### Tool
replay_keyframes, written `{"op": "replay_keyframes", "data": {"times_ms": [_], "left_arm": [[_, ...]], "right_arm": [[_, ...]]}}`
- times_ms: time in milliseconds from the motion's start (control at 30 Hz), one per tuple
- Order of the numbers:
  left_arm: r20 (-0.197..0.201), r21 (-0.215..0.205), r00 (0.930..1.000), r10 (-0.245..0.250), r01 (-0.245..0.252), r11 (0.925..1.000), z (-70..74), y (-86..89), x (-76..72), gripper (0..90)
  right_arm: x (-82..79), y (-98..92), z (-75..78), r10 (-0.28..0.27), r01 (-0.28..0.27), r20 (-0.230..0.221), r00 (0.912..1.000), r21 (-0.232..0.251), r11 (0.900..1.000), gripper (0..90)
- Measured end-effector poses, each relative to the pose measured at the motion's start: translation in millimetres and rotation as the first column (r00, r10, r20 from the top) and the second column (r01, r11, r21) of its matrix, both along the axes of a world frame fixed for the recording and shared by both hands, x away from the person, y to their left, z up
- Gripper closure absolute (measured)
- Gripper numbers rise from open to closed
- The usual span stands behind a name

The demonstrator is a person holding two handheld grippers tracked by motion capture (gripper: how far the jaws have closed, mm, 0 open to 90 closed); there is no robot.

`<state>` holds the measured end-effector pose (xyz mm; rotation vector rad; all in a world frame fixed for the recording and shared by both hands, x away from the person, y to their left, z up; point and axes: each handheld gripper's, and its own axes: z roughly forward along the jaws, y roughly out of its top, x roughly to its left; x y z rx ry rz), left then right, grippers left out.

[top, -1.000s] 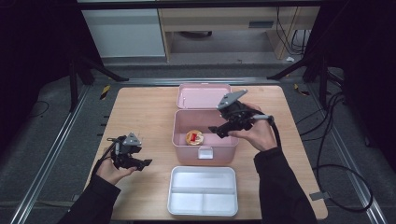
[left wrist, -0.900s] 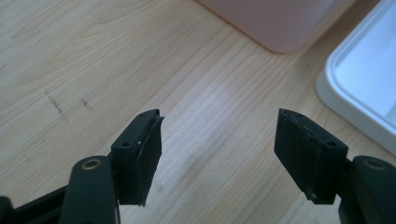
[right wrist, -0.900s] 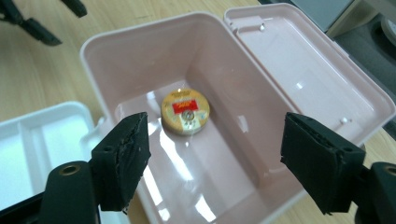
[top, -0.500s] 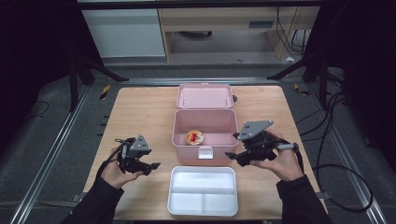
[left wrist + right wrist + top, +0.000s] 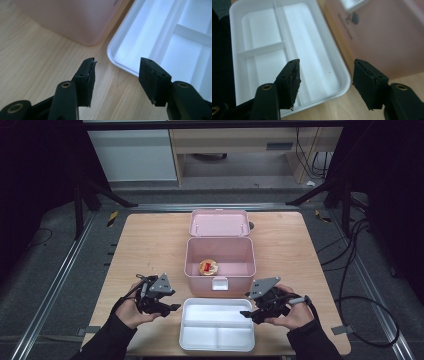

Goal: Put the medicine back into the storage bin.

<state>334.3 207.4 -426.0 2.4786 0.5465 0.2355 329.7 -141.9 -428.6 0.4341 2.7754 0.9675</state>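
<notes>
One white tray [image 5: 216, 326] with three compartments lies empty at the tabletop's [image 5: 150, 245] near edge, just in front of the one pink box [image 5: 220, 257], whose lid stands open. The left claw [image 5: 172, 307] and right claw [image 5: 245, 314] flank the tray, both open with nothing between their jaws, which have just been closing. One round red-and-yellow item [image 5: 208, 267] sits in the box.

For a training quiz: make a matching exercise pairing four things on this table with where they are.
1. pink box
2. white divided tray
3. left hand-held gripper
4. round red-and-yellow item

A. inside the pink box
B. beside the tray's left edge
C. mid-table, lid open
D. near table edge, between both grippers

Pairs: 1-C, 2-D, 3-B, 4-A
</notes>
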Motion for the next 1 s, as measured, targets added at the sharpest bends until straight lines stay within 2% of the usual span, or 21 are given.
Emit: {"op": "replay_keyframes", "data": {"times_ms": [200,500,667,867,1000], "left_arm": [[-0.031,0.023,0.9965,-0.078,0.079,0.9966,-10.6,-14.9,-5.1,48.4],[-0.07,0.05,0.9862,-0.15,0.154,0.9868,-22.0,-30.0,-10.3,53.2],[-0.084,0.078,0.9797,-0.182,0.188,0.979,-27.2,-37.5,-13.1,56.7],[-0.102,0.146,0.9706,-0.218,0.231,0.962,-33.8,-46.8,-15.8,63.2],[-0.116,0.175,0.968,-0.223,0.241,0.9547,-36.4,-51.8,-15.8,68.7]], "right_arm": [[-6.7,10.7,-22.5,0.062,-0.066,-0.061,0.9962,-0.061,0.996,47.5],[-9.5,11.9,-34.0,0.083,-0.094,-0.114,0.99,-0.1,0.99,57.0],[-11.3,12.8,-39.6,0.098,-0.114,-0.128,0.9869,-0.125,0.986,60.4],[-10.0,13.1,-42.6,0.103,-0.122,-0.13,0.9863,-0.148,0.981,66.1],[-9.3,14.5,-43.3,0.105,-0.127,-0.136,0.9851,-0.159,0.979,69.9]]}}
